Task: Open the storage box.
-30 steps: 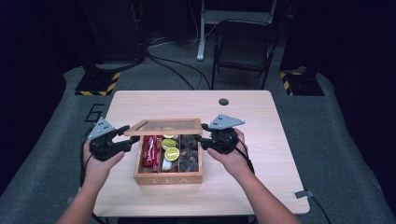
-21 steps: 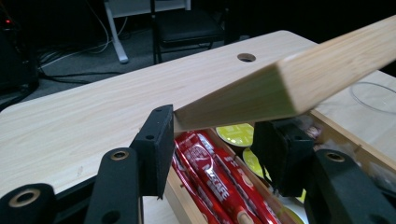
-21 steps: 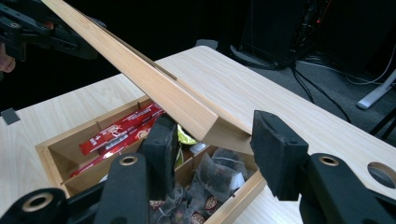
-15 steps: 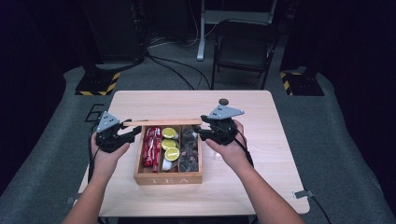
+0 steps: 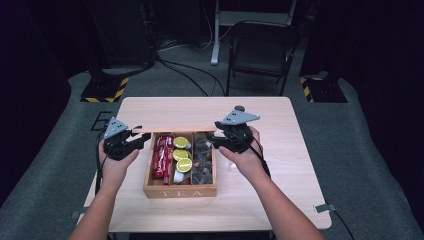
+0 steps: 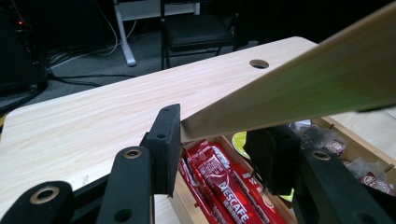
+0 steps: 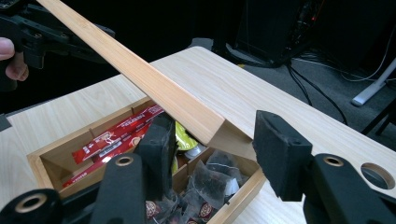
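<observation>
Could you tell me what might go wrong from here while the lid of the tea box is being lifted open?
1. The left gripper has just been closing on one corner of the lid; so small a hold could slip and let it drop.
2. The right gripper has its jaws astride the other corner without pressing, so it gives little backup.
3. A dropped lid could hit the red sachets in the tea box.

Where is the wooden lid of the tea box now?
In the high view, the wooden lid stands raised along the tea box's far edge, between the left gripper and right gripper.
</observation>
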